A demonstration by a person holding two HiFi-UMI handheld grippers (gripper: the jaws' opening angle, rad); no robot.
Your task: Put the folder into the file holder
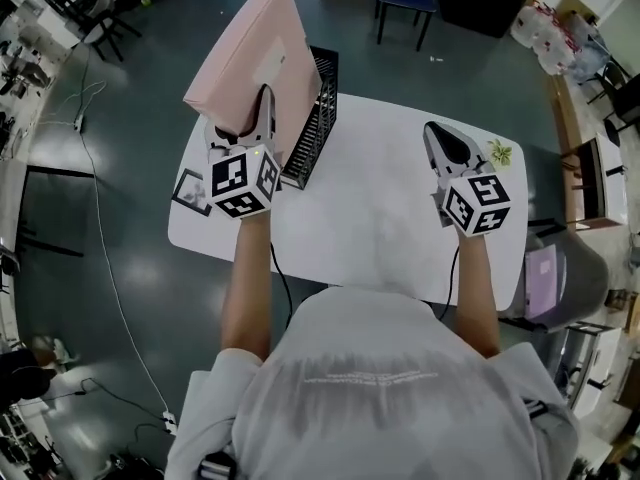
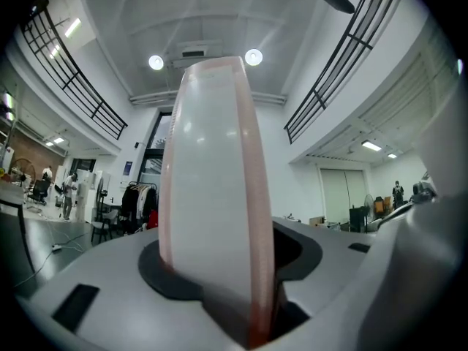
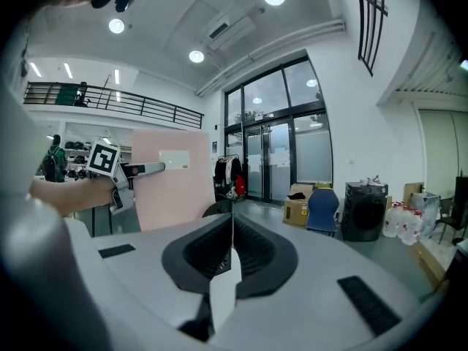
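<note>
Over the far left edge of the tabletop (image 1: 370, 218), pinching the near edge of the thick pink folder (image 1: 250, 53) in the left claw (image 1: 264, 98), jaws kept well apart by its thickness. Holding it aloft on edge, leaning left, just beside the black wire file holder (image 1: 318, 118) at that same edge; not yet down in a slot, contact unclear. Probably light but broad and board-stiff, so prone to swing and twist about one narrow pinch; smooth covers, apt to slip. Best gripped low and mid-edge, squarely across both covers, to steer the bottom edge down between the wires. Over the right side of the tabletop, keeping the right claw (image 1: 436, 136) pressed together on nothing.
</note>
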